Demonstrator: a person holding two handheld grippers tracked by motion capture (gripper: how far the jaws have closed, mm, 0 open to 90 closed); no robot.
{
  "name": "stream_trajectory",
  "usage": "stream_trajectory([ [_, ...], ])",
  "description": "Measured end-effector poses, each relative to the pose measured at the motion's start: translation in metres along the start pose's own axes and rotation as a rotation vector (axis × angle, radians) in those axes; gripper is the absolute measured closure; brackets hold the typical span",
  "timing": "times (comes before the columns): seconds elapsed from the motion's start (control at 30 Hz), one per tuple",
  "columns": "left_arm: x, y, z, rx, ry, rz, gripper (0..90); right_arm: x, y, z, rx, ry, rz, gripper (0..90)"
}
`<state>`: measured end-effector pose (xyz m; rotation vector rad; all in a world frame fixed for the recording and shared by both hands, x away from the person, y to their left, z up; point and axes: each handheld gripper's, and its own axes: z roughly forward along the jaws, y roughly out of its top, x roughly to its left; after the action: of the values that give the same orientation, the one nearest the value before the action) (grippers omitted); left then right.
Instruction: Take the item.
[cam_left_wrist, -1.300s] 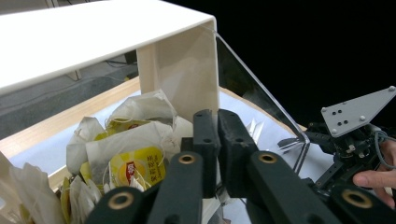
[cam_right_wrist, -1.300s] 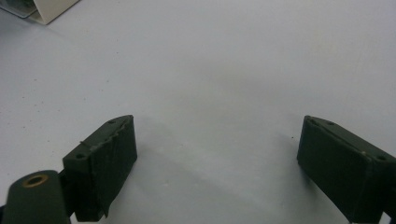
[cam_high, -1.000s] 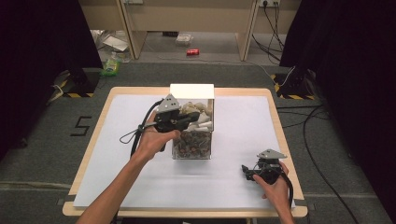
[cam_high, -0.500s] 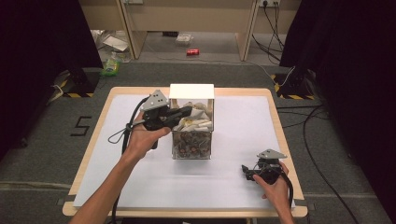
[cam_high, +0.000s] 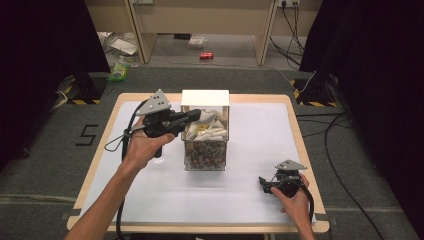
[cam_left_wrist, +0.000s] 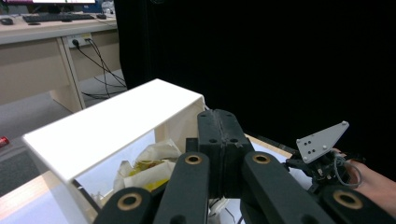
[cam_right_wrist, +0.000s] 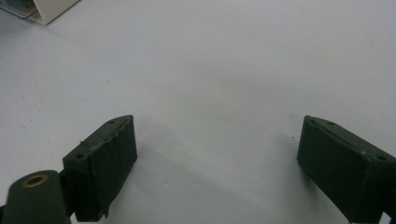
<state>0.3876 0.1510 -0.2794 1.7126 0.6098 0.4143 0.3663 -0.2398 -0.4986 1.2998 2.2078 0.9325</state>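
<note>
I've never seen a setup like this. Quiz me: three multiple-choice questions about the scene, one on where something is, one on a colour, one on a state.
1. Where does the clear plastic box stand?
A. mid-table
B. on the floor
C. at the table's right edge

2. What colour is the box's lid?
A. red
B. white
C. black

3. How do the right gripper's jaws stand?
A. pressed together
B. wide apart
C. clamped on a wrapper

Answers:
1 A, the high view shows it at the white table's middle.
2 B, it shows white in both the high view and the left gripper view.
3 B, bare tabletop lies between them.
</note>
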Motion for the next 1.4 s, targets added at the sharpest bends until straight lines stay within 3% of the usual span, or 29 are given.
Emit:
stream_trajectory([
  [0.47, 0.013, 0.008, -0.034, -0.029, 0.014, -0.02, 89.4, 0.0, 0.0, 0.0, 0.0, 0.0, 0.0, 12.6],
  [0.77, 0.024, 0.01, -0.06, -0.048, 0.05, -0.025, 89.4, 0.0, 0.0, 0.0, 0.0, 0.0, 0.0, 12.6],
  [1.07, 0.039, 0.0, -0.079, -0.061, 0.092, -0.052, 89.4, 0.0, 0.0, 0.0, 0.0, 0.0, 0.0, 12.6],
  [1.4, 0.056, -0.025, -0.086, -0.051, 0.149, -0.082, 89.4, 0.0, 0.0, 0.0, -0.003, 0.0, 0.0, 12.6],
])
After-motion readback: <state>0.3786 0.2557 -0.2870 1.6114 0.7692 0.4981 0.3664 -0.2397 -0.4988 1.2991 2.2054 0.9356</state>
